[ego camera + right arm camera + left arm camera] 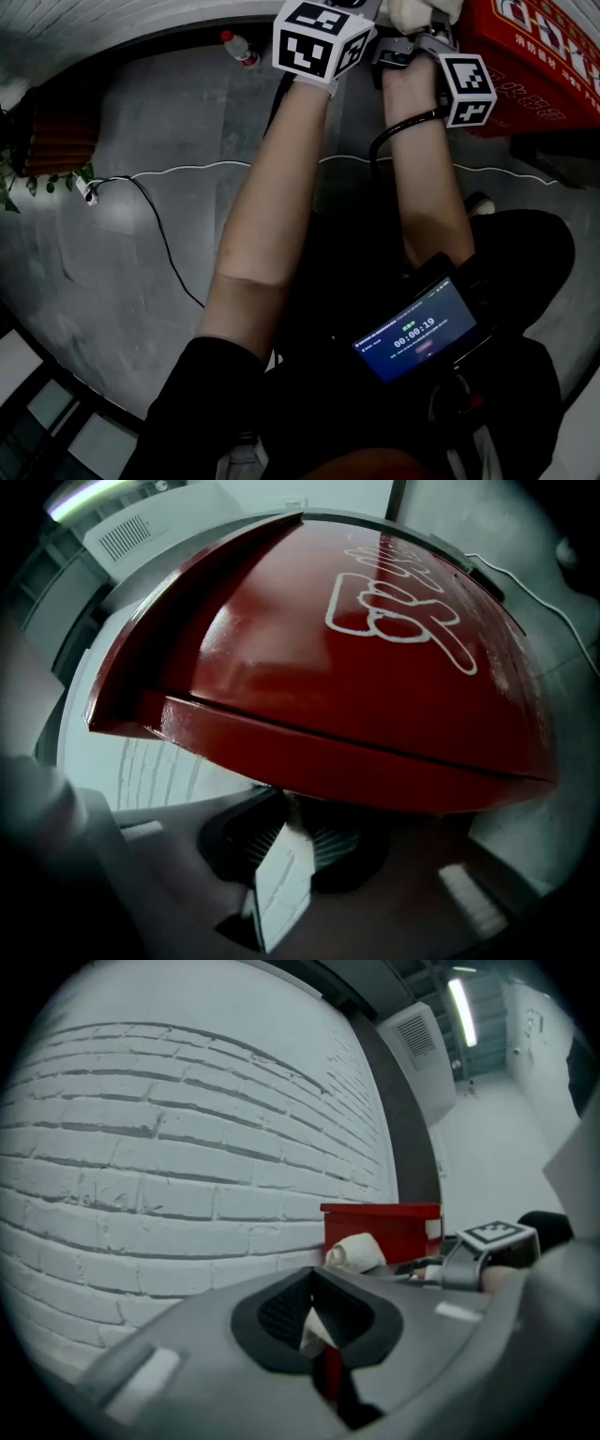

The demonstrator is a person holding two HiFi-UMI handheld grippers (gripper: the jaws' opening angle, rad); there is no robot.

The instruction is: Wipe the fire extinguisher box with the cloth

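Red fire extinguisher box (356, 686) sits by the brick wall (187, 1147), just ahead of the right tool (295, 834), which is clamped on the white cloth (356, 1252). Press the cloth flat and sweep evenly; the left tool (314, 1321), jaws together and empty, is best held aside.

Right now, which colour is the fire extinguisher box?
The fire extinguisher box is glossy red, with white characters on its face; the right gripper view shows it best.
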